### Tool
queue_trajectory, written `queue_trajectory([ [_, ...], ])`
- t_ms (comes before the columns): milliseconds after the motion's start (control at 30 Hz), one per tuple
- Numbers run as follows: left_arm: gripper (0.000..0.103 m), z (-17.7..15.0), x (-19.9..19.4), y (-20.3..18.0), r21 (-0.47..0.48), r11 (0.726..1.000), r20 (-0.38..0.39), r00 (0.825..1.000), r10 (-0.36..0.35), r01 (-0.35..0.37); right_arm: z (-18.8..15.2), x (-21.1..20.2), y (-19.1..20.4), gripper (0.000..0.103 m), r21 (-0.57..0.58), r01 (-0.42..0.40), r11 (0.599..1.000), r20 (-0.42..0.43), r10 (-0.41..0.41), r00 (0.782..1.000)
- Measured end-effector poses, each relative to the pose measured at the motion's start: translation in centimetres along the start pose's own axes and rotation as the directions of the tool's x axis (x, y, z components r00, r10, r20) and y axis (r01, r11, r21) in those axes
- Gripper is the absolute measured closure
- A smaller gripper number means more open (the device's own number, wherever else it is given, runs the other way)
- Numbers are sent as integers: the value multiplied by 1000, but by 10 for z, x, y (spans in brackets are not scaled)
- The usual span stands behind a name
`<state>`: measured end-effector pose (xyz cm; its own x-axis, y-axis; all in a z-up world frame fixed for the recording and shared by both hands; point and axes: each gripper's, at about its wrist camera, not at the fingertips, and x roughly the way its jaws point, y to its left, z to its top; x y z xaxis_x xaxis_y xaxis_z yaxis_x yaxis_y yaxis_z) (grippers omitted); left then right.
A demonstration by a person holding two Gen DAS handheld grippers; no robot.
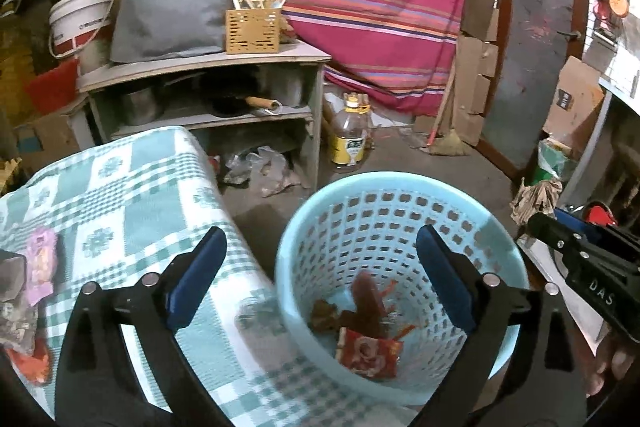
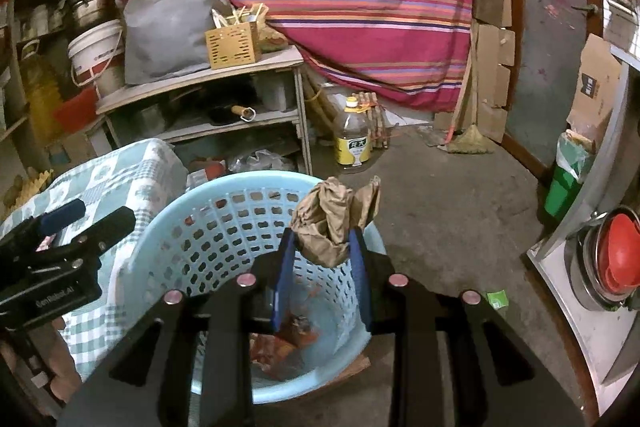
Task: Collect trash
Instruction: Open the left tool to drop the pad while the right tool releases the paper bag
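Left wrist view: the left gripper [image 1: 320,255] is spread wide with nothing between its blue pads, hung over the light blue basket [image 1: 508,267]. Red wrappers [image 1: 370,349] are seen lying at the basket's bottom, one blurred reddish piece [image 1: 366,301] above them. More wrappers [image 1: 40,263] are left on the checked tablecloth [image 1: 132,195] beside the basket. In the right wrist view, crumpled brown paper [image 2: 330,223] is clamped by the right gripper [image 2: 322,239] over the basket's rim.
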<state>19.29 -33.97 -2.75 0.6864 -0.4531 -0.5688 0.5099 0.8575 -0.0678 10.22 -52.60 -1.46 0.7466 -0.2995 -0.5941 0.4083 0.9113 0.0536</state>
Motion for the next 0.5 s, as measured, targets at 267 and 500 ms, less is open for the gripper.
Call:
queue_trajectory([
  [267,6,4,-16,26,-23,999,16,999,49,-48,2,13,18,59,-25,-12,1000,-16,11,1000],
  [500,6,6,-26,56,-74,994,9,997,83,-82,4,16,25,27,3,8,1000,-13,-8,1000],
])
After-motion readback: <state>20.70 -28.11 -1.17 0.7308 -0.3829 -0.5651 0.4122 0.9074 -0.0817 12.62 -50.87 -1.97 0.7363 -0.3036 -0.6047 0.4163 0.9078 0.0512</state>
